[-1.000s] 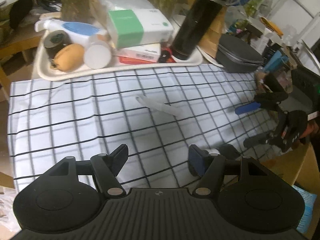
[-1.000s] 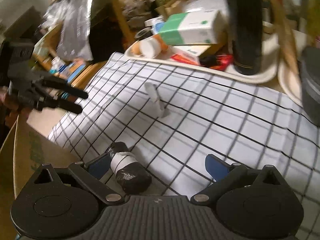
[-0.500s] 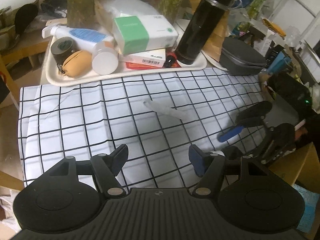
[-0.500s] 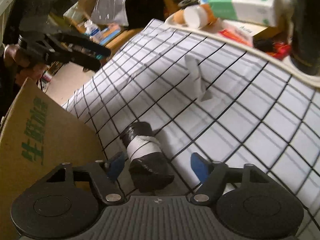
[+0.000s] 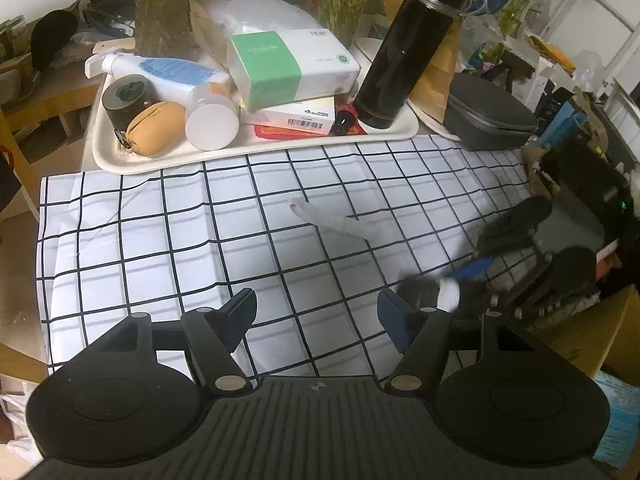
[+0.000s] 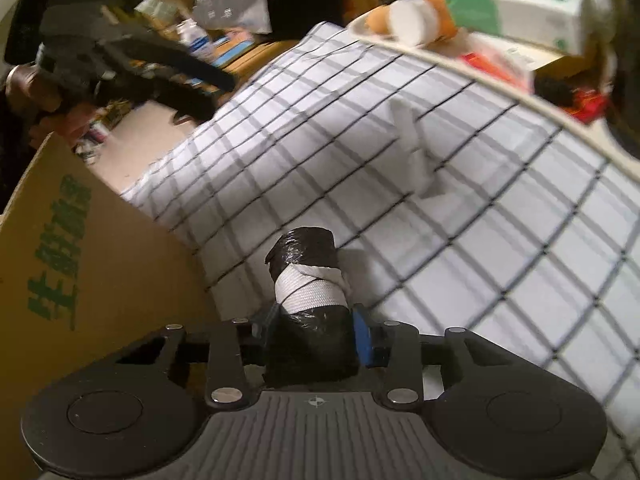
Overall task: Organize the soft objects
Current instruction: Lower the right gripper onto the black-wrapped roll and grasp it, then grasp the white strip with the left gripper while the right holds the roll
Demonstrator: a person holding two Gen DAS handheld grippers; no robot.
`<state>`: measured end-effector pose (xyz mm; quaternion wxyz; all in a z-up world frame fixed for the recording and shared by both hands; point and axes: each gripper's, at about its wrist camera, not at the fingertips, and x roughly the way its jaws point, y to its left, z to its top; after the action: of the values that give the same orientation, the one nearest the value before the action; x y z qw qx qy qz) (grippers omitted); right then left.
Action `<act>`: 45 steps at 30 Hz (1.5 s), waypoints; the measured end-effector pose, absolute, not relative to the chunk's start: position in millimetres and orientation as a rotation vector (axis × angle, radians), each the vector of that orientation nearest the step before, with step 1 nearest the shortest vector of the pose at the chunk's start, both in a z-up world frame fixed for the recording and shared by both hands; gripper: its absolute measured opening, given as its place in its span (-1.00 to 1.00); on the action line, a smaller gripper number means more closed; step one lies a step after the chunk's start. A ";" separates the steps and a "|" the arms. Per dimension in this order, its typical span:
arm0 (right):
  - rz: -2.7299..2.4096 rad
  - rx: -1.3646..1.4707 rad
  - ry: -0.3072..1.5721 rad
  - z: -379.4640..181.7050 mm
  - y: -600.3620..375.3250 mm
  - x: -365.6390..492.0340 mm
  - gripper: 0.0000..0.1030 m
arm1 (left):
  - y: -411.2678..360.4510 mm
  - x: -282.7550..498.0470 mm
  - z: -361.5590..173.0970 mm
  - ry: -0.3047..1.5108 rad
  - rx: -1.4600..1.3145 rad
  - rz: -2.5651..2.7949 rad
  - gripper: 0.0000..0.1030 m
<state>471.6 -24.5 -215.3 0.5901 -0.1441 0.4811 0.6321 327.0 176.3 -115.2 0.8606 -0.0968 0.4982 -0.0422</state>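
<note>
A black roll bound with a white band (image 6: pixel 308 280) lies at the near right edge of the checked cloth (image 5: pixel 160 240), beside a cardboard box. My right gripper (image 6: pixel 316 336) is closing its jaws on the roll's near end, and both blue pads touch its sides. In the left wrist view the same roll (image 5: pixel 436 294) shows blurred under the right gripper's fingers. A white folded strip (image 5: pixel 336 222) rests flat in the middle of the cloth. My left gripper (image 5: pixel 316 312) hovers open over the cloth's near part with nothing between its fingers.
A cream tray (image 5: pixel 256 146) at the back carries a tissue box, a spray bottle, a tan pouch and a tall black flask (image 5: pixel 412 44). A grey case (image 5: pixel 488 112) sits at the back right. The cardboard box (image 6: pixel 80 248) stands against the cloth's right edge.
The right gripper moved in and down over the black roll and narrowed its jaws from wide apart to touching the roll. The left gripper stayed put.
</note>
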 end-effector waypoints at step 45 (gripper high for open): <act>1.068 -0.434 0.869 -160.7 -73.7 473.8 -0.12 | 148.0 411.1 -188.9 1.029 -0.160 -0.124 0.27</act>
<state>473.8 -73.7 -160.7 0.7506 -0.1986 0.3976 0.4888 411.1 148.0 -188.9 0.8656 -0.0765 0.4914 -0.0592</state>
